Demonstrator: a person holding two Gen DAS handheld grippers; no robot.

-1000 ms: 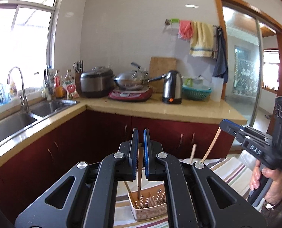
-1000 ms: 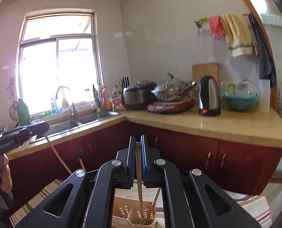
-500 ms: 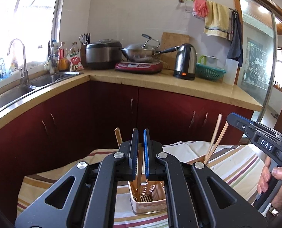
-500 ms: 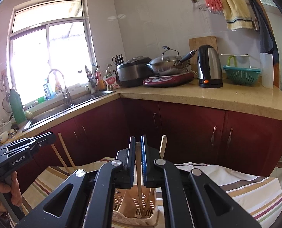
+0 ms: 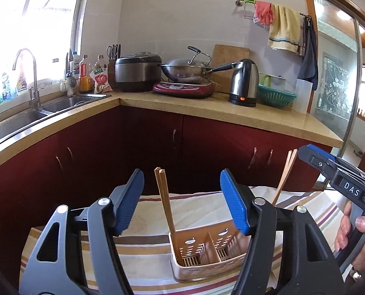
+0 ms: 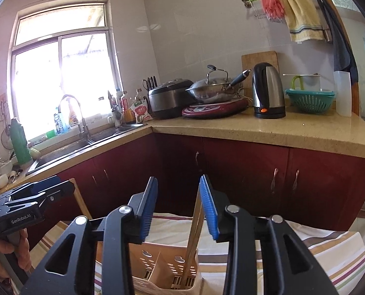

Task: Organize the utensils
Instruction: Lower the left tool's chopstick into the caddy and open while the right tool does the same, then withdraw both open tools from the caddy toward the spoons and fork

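Chopsticks (image 5: 166,202) stand in the left compartment of the beige slotted utensil holder (image 5: 207,255), leaning to the left with their square tips between the blue pads of my left gripper (image 5: 182,196). That gripper's jaws are spread wide, well clear of the sticks on both sides, holding nothing. The holder sits on a striped tablecloth (image 5: 145,243) and has a divider down its middle.

A second pair of chopsticks (image 6: 194,241) stands in the right compartment of the same holder (image 6: 158,263), seen from my right wrist camera. They lean toward the right pad of my right gripper (image 6: 178,209), their upper part just beside it or touching it; I cannot tell which. The right gripper's jaws are parted at a moderate width and grasp nothing. From the left camera the same pair (image 5: 284,174) shows beyond my left gripper's right finger, beside the black nose of the right gripper (image 5: 330,167), with my right hand (image 5: 354,231) on its handle.

In the right view my left hand (image 6: 7,253) holds the other gripper at the frame's left edge.

Behind the table run dark red cabinets (image 6: 244,172) under a beige counter (image 6: 281,130), carrying an electric kettle (image 6: 268,91), a wok (image 6: 214,91) and a rice cooker (image 6: 170,98).
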